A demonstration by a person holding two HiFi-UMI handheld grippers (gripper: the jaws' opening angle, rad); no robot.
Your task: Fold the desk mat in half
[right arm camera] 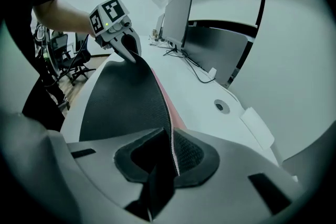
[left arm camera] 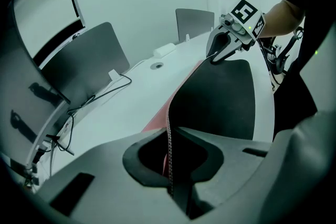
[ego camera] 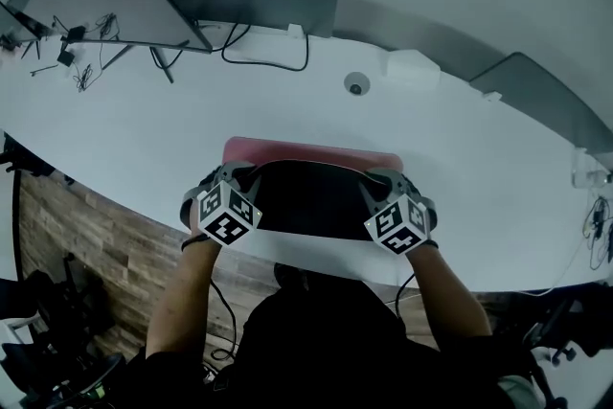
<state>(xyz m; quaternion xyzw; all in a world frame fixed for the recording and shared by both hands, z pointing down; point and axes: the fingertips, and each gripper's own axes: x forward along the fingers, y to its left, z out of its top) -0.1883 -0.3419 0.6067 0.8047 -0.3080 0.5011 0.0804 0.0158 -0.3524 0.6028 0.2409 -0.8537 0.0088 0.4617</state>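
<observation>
On the desk [ego camera: 460,158], the desk mat [ego camera: 311,196] curls, black underside over pink.

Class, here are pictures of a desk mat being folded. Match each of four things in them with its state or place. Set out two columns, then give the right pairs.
Things
1. desk mat
2. left gripper
3. round cable hole
4. black cable

States or places
A. set in the white table, beyond the mat
B. near edge lifted and curled over, black underside up
C. lies along the table's far edge
D. shut on a corner of the mat

Pairs: 1-B; 2-D; 3-A; 4-C
</observation>
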